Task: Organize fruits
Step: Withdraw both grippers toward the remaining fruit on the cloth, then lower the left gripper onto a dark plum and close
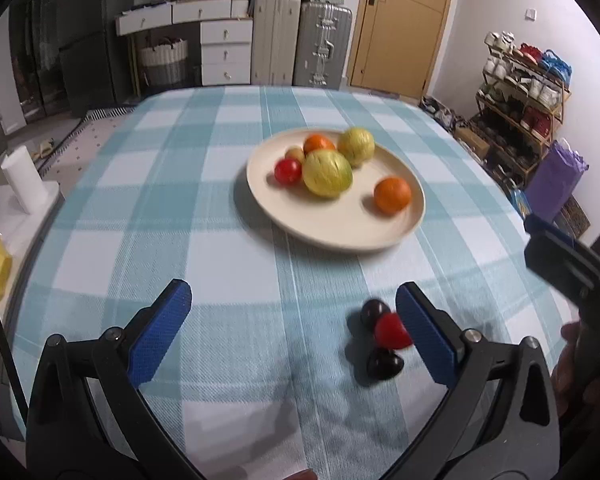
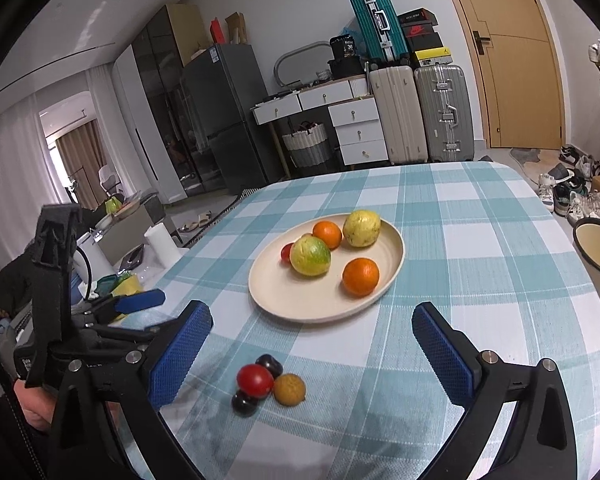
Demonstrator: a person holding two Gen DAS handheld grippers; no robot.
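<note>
The left gripper (image 1: 294, 330) stood wide apart, empty. Between the grippers, a red tomato (image 2: 254, 379), two dark plums (image 2: 269, 365) and a tan fruit (image 2: 289, 389) clustered on the checked tablecloth (image 2: 480, 240), near the fruit-laden plate (image 2: 300, 300). The right gripper (image 2: 312, 350) gaped, empty.

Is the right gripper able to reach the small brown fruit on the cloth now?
Probably yes. The right gripper is open and empty, and the brown fruit lies uncovered just ahead of its fingers. The red tomato touches it on one side, so that may get nudged.
</note>
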